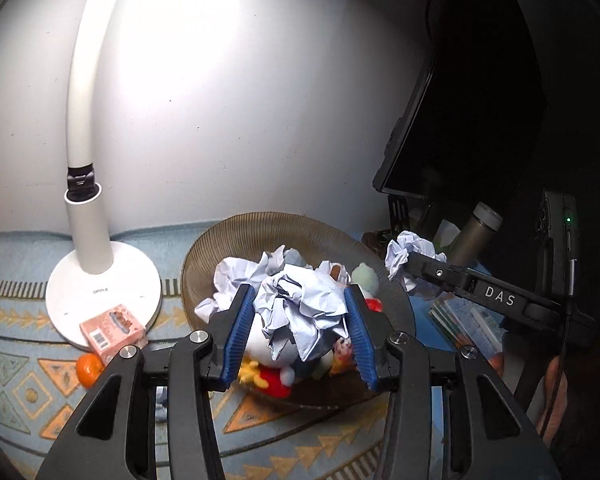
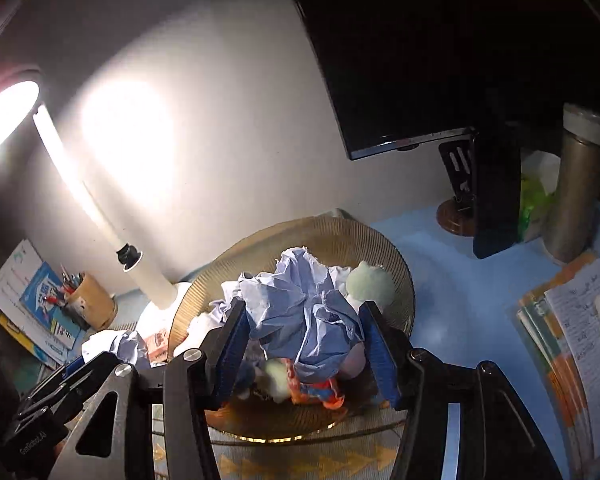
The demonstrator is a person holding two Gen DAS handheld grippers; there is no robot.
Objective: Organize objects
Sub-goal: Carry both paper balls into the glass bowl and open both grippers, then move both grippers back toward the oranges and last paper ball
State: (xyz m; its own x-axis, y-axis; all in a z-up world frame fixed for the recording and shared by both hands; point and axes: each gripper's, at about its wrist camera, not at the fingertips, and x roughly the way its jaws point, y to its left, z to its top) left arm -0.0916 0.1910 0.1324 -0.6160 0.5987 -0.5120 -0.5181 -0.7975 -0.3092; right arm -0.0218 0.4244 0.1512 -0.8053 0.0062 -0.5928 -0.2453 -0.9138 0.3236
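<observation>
My left gripper (image 1: 300,292) is shut on a crumpled ball of pale blue-white paper (image 1: 300,312), held above a ribbed brown glass bowl (image 1: 260,224). The bowl holds more crumpled paper and several small plush toys (image 1: 268,380). To the right, the right gripper (image 1: 410,260) carries its own paper ball (image 1: 408,250) in the air. In the right wrist view, my right gripper (image 2: 302,308) is shut on that crumpled paper (image 2: 308,320) over the bowl (image 2: 328,232), beside a pale green plush (image 2: 370,284). The left gripper (image 2: 100,354) with its paper (image 2: 116,344) shows at the lower left.
A white desk lamp (image 1: 104,296) stands left of the bowl, with a pink box (image 1: 112,330) and a mandarin (image 1: 88,368) by its base. A pen holder (image 2: 92,300) and books lie further left. A monitor (image 2: 420,60), phone stand (image 2: 496,200), thermos (image 2: 580,184) and stacked papers (image 2: 572,320) crowd the right.
</observation>
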